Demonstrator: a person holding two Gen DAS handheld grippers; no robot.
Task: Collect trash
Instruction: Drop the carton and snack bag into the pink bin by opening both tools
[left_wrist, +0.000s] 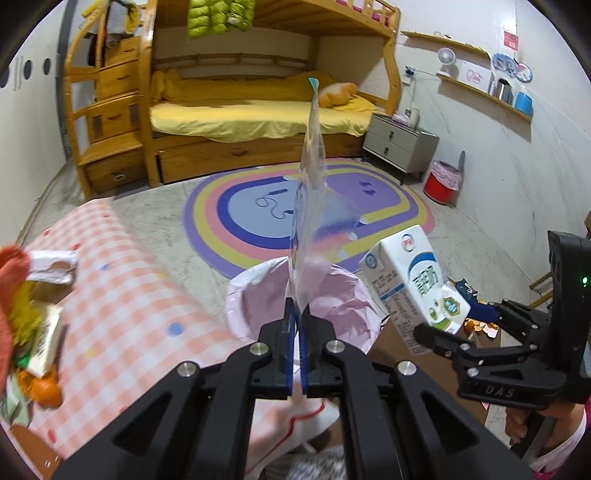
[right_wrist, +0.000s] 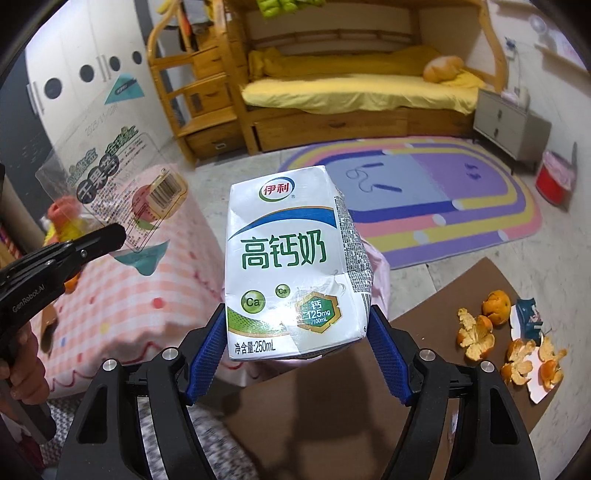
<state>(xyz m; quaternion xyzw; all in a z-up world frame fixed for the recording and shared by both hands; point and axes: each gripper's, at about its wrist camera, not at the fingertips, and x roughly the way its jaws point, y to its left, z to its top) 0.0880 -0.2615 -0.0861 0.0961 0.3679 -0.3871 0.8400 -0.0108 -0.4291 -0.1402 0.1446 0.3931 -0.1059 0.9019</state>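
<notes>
Trash is in both of our grippers. Our right gripper (right_wrist: 297, 345) clamps a white 250 mL milk carton (right_wrist: 291, 266) by its lower sides between the blue pads (right_wrist: 388, 354), holding it upright and a little crumpled above the near edge of the brown table (right_wrist: 332, 406). From the left wrist view the same carton (left_wrist: 410, 284) hangs at the right, tilted, just beside the bin.

Our left gripper (left_wrist: 294, 332) is pinched narrow on the bottom edge of a clear plastic wrapper (left_wrist: 314, 206), which stands up edge-on toward the camera, directly over the pink bag-lined bin (left_wrist: 255, 295). In the right wrist view that wrapper (right_wrist: 122, 173) shows flat at the left, printed with green characters and a barcode, gripped at its lower corner.

On the brown table at the right lie orange peels (right_wrist: 476, 332), a part-peeled orange (right_wrist: 496, 302) and a torn blue snack packet (right_wrist: 528, 317). To the left a pink checked cloth (left_wrist: 122, 295) covers a surface that carries more litter, among it a small carton (left_wrist: 44, 339) and an orange (left_wrist: 46, 391).

Farther off we see a striped oval rug (left_wrist: 243, 210), a wooden bunk bed (left_wrist: 255, 114) with yellow bedding, and a red bin (left_wrist: 441, 184) at the far right.
</notes>
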